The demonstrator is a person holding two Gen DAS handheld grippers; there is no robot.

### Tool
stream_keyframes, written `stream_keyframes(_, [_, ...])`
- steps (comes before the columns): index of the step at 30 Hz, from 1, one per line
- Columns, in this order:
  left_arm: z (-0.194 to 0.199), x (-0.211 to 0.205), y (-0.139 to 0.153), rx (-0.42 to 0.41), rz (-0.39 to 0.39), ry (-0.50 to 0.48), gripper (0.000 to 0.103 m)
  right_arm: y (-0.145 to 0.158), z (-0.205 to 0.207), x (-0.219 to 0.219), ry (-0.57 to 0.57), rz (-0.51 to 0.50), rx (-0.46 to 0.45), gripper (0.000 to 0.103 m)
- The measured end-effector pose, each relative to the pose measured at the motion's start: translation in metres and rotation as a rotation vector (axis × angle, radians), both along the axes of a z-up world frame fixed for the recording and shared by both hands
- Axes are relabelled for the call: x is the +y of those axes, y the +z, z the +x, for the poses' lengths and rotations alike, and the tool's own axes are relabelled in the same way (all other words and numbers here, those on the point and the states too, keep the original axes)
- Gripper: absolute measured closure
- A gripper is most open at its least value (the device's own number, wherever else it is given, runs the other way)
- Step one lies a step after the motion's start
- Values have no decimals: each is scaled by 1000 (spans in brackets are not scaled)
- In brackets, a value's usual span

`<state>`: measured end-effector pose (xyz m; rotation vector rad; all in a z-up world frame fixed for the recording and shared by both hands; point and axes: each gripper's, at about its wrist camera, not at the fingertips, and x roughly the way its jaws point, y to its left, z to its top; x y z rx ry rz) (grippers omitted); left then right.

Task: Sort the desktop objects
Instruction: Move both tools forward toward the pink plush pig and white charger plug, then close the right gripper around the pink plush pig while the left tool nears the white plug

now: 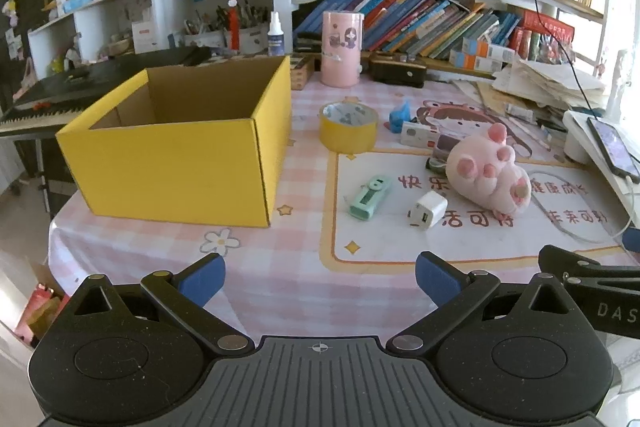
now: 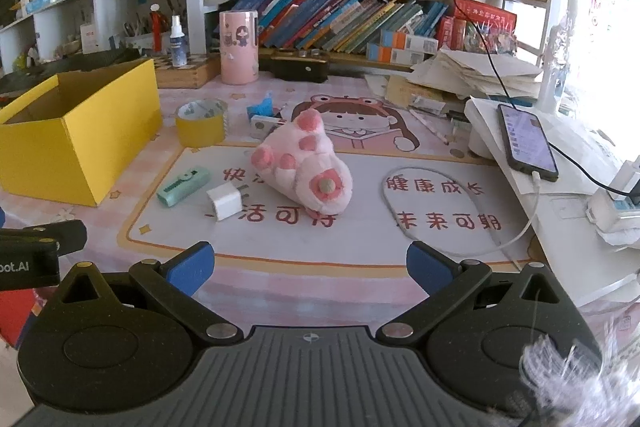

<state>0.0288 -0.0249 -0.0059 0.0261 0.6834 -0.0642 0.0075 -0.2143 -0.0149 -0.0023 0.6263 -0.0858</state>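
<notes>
An open yellow cardboard box (image 1: 176,167) (image 2: 76,135) stands on the left of the desk, with nothing visible inside. To its right lie a roll of yellow tape (image 1: 348,127) (image 2: 201,125), a mint-green device (image 1: 370,197) (image 2: 183,187), a white charger plug (image 1: 428,209) (image 2: 225,201) and a pink plush paw (image 1: 488,175) (image 2: 304,169). My left gripper (image 1: 320,279) hovers open over the near desk edge, holding nothing. My right gripper (image 2: 310,269) is open too, in front of the plush paw. Each gripper shows at the edge of the other's view.
A pink cylinder (image 2: 239,47), a spray bottle (image 2: 178,43) and a black case (image 2: 300,65) stand at the back under bookshelves. A phone (image 2: 526,143) charges on a white stand at right, its cable (image 2: 460,239) looping over the mat. A keyboard (image 1: 60,95) sits far left.
</notes>
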Motion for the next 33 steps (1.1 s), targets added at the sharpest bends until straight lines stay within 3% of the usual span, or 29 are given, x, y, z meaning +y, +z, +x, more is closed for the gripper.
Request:
stream_keyframes(13, [19,-31,-8,37,-1,59,1,-8,31,-37,48,19,44,2])
stream_keyframes(28, [40,-53,-6,24,-10,277,1,-6,81,-63,262,17,1,2])
stream_keyframes(33, [45,-53,-5,16,2,344,1,-10,100,-70,287,41,-1,2])
